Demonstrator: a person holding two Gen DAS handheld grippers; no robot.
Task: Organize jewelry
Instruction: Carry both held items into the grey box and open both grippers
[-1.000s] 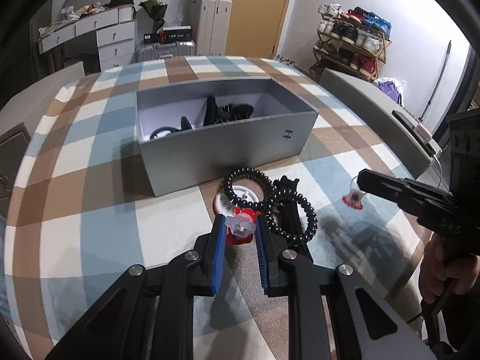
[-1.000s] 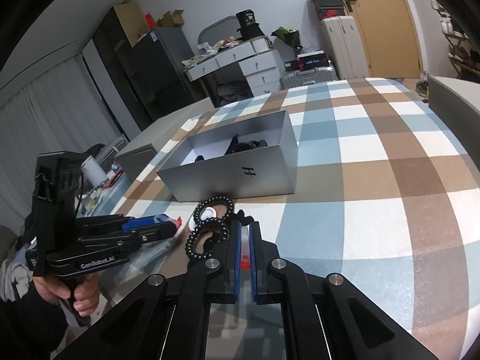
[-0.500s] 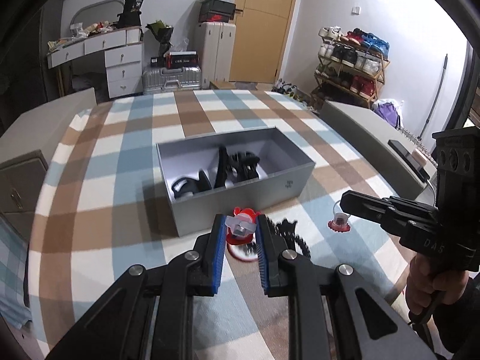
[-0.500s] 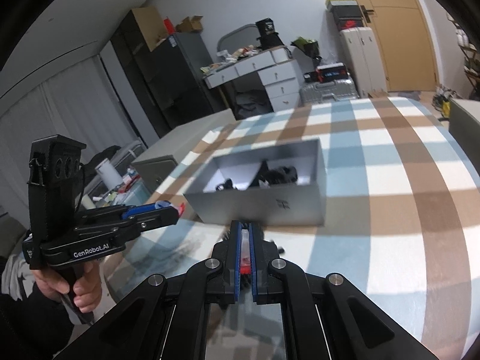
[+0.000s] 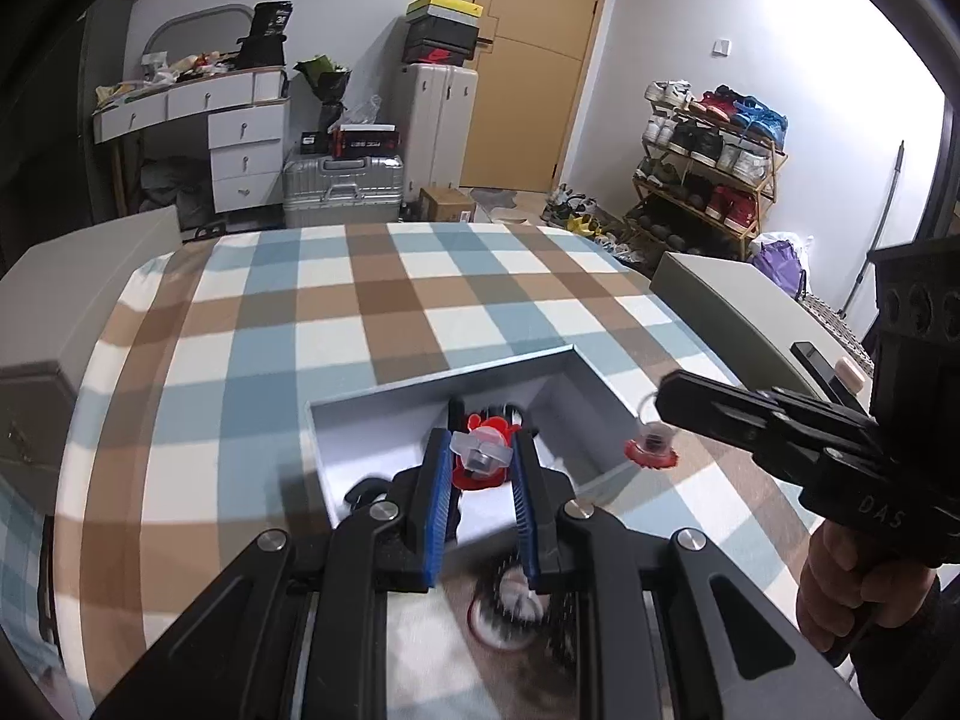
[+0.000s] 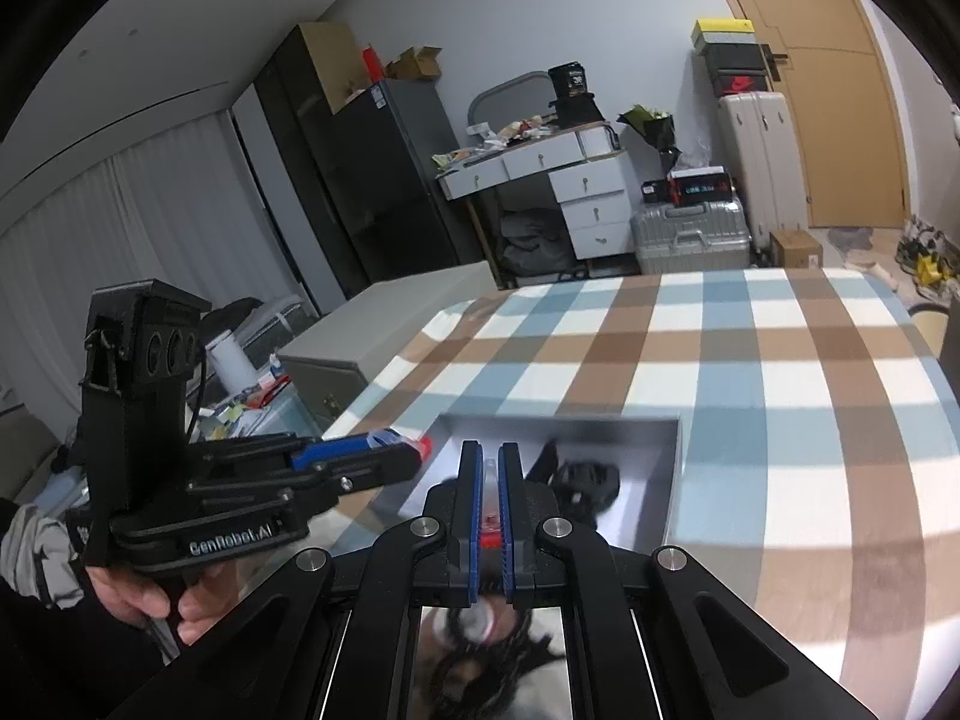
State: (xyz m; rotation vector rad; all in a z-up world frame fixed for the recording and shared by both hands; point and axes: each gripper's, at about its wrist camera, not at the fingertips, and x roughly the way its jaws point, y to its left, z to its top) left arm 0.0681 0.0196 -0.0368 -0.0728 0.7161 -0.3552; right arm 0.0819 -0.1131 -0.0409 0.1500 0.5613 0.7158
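Observation:
My left gripper (image 5: 480, 456) is shut on a red and clear ring box (image 5: 480, 462) and holds it above the open grey box (image 5: 438, 396). My right gripper (image 6: 489, 468) is shut on a second small red and clear ring piece (image 5: 651, 447), seen from the left wrist view over the box's right wall. The grey box (image 6: 672, 468) holds black hair clips (image 6: 585, 477). Black bead bracelets (image 5: 510, 606) lie blurred on the tablecloth below both grippers.
The checked blue, brown and white tablecloth (image 5: 360, 300) covers the table. A grey cabinet (image 5: 720, 294) stands at the right edge, another (image 6: 384, 318) at the left. Suitcases, drawers and a shoe rack stand beyond the table.
Both grippers have risen and moved forward from the bracelets to above the grey box, each still holding its red piece.

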